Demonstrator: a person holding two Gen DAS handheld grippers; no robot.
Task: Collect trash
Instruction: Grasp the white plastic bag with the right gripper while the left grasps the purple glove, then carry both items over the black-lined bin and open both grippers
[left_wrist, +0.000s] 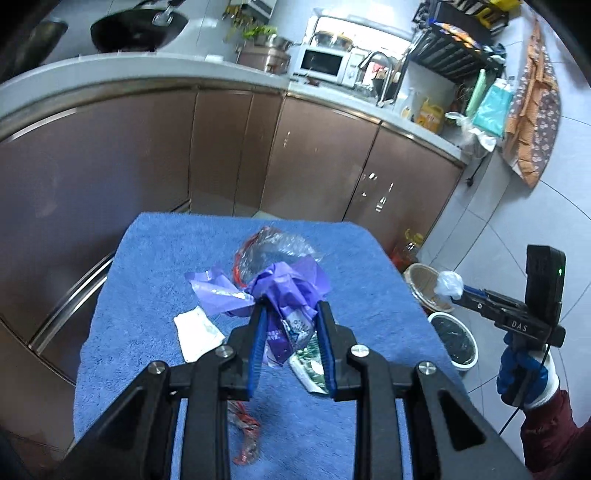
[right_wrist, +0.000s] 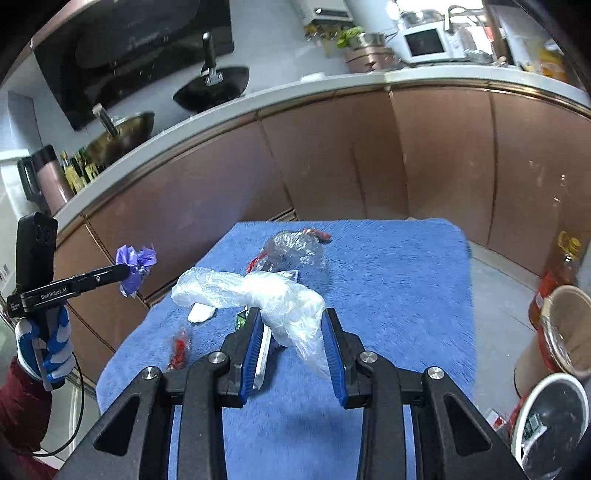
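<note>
Left wrist view: left claw (left_wrist: 290, 308) narrowed and clamped on a crumpled purple bag (left_wrist: 284, 286), held above the blue-towelled desk (left_wrist: 147, 295); a clear wrapper (left_wrist: 275, 245) lies farther back, white paper (left_wrist: 197, 334) near left. Right wrist view: right claw (right_wrist: 290, 314) narrowed, gripping a clear plastic bag (right_wrist: 258, 290) over the desk; white bin (right_wrist: 554, 410) on the floor, near right.

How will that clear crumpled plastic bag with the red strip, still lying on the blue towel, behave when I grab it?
The clear bag looks thin and crinkled, so probably floppy and very light; it should crush flat between the pads. Its glossy film may slip, so pinch a thick fold. The blue towel is fuzzy and may snag the pads on a low grab.
</note>
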